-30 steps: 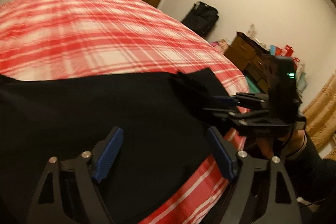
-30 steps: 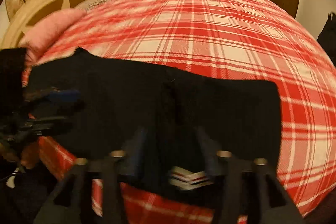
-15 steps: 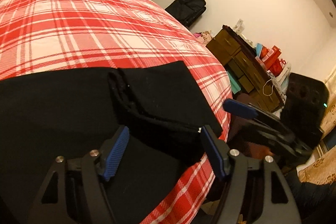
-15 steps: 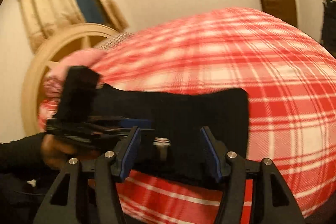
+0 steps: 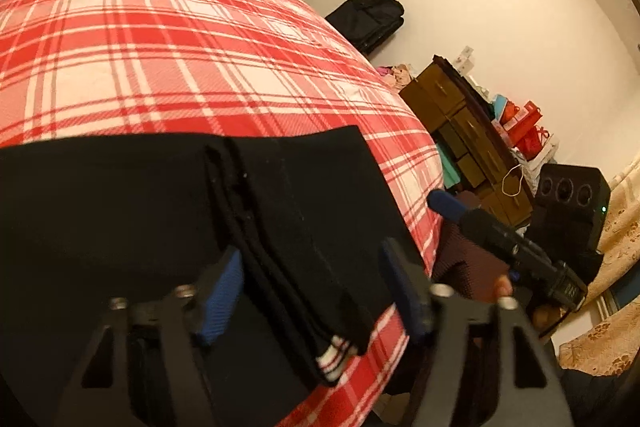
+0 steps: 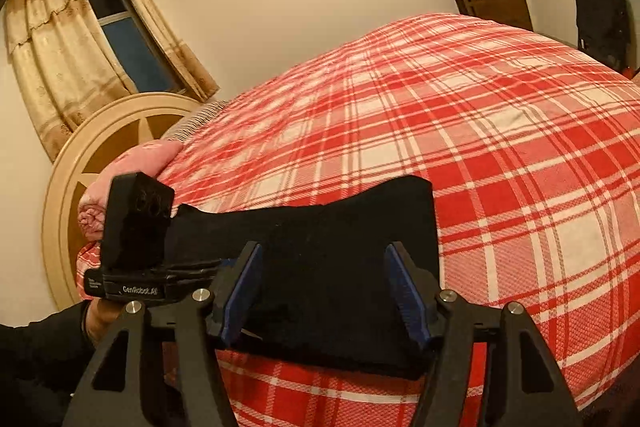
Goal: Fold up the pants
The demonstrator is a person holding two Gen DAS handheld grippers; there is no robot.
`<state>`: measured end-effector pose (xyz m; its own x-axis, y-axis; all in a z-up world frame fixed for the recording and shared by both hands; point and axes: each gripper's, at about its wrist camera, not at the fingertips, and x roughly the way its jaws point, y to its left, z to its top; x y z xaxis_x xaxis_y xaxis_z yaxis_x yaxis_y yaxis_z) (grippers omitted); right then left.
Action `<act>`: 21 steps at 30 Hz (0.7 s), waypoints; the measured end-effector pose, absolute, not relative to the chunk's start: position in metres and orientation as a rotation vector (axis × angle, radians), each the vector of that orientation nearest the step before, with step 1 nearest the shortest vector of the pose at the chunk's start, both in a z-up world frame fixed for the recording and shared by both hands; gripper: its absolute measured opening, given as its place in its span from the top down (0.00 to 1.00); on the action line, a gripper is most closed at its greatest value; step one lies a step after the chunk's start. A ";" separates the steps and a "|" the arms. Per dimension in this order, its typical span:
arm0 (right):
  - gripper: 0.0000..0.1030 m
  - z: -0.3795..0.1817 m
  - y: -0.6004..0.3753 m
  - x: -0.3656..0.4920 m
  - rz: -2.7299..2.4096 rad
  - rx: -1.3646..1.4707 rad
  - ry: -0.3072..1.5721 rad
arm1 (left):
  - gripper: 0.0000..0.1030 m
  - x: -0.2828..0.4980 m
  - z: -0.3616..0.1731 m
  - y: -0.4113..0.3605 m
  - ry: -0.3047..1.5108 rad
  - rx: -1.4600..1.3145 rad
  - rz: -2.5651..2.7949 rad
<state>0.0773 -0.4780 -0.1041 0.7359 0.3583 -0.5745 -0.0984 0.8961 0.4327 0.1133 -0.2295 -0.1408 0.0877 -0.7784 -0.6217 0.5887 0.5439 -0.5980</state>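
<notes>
The black pants (image 5: 160, 207) lie folded on the red plaid bed cover (image 5: 160, 47), close to the near edge. A narrower folded layer with a white-striped cuff (image 5: 336, 359) rests on top. My left gripper (image 5: 314, 293) hovers over that layer, open, with nothing clamped. In the right wrist view the pants (image 6: 340, 227) form a flat black block, and my right gripper (image 6: 324, 291) stands open just before their near edge. The right gripper's blue fingertip (image 5: 444, 203) shows off the bed's corner. The left gripper's camera housing (image 6: 136, 223) sits at the pants' left end.
A pink blanket (image 6: 132, 167) and a round cream headboard (image 6: 92, 147) are at the bed's left end. Beyond the right side stand a wooden dresser (image 5: 460, 123), a black speaker (image 5: 568, 203) and a black bag (image 5: 368, 15). A person's sleeve (image 6: 36, 359) is at lower left.
The right gripper has drawn back from the pants to beyond the bed's corner. Both wrist views have tilted up and pulled back toward the near edge. The pants stay flat.
</notes>
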 end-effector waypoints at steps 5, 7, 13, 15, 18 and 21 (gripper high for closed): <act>0.37 -0.114 -0.475 0.079 0.235 0.363 0.718 | 0.93 0.115 -0.148 -0.240 1.126 -0.170 -1.003; 0.37 -0.115 -0.473 0.078 0.221 0.339 0.712 | 0.94 0.112 -0.141 -0.236 1.107 -0.162 -1.014; 0.36 -0.113 -0.476 0.075 0.213 0.338 0.680 | 0.94 0.109 -0.102 -0.204 1.009 -0.111 -0.987; 0.36 -0.112 -0.474 0.074 0.217 0.334 0.680 | 0.94 0.112 -0.093 -0.187 0.996 -0.110 -0.968; 0.36 -0.113 -0.468 0.075 0.222 0.307 0.687 | 0.94 0.115 -0.083 -0.161 0.980 -0.096 -0.924; 0.36 -0.113 -0.459 0.073 0.242 0.280 0.690 | 0.94 0.118 -0.075 -0.131 0.961 -0.086 -0.877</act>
